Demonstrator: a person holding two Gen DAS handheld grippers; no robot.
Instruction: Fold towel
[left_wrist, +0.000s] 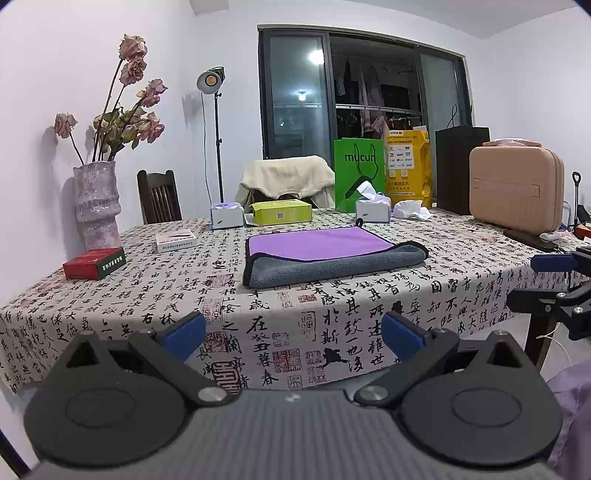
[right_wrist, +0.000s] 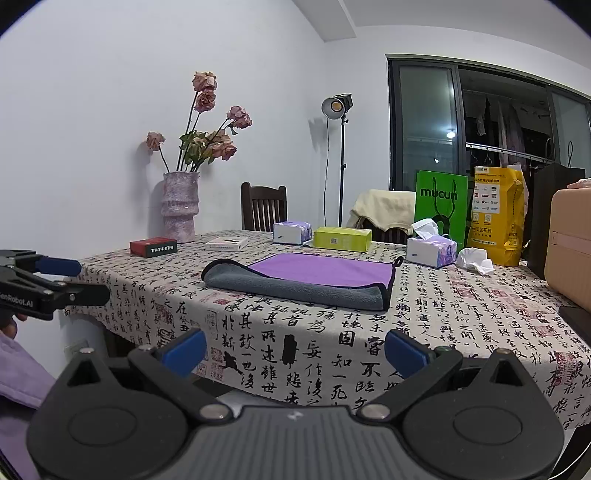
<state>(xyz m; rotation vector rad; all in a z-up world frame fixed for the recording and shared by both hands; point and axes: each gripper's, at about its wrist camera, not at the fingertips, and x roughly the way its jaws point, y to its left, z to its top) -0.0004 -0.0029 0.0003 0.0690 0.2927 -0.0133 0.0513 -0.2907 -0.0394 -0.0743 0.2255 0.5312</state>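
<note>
A towel (left_wrist: 325, 254), purple on top and grey underneath with black trim, lies folded on the table (left_wrist: 258, 317); the near grey layer sticks out in front. It also shows in the right wrist view (right_wrist: 310, 275). My left gripper (left_wrist: 293, 334) is open and empty, held off the table's near edge, well short of the towel. My right gripper (right_wrist: 293, 350) is open and empty, also short of the towel, over the table's near edge. The right gripper shows at the right edge of the left wrist view (left_wrist: 554, 280), and the left gripper at the left edge of the right wrist view (right_wrist: 70, 280).
On the calligraphy-print tablecloth stand a vase of dried roses (left_wrist: 96, 203), a red box (left_wrist: 94, 263), a white box (left_wrist: 175, 240), tissue packs (left_wrist: 226, 216), a yellow-green box (left_wrist: 281, 211), a green bag (left_wrist: 359, 173), a yellow bag (left_wrist: 408, 166) and a pink case (left_wrist: 517, 188). Chairs stand behind.
</note>
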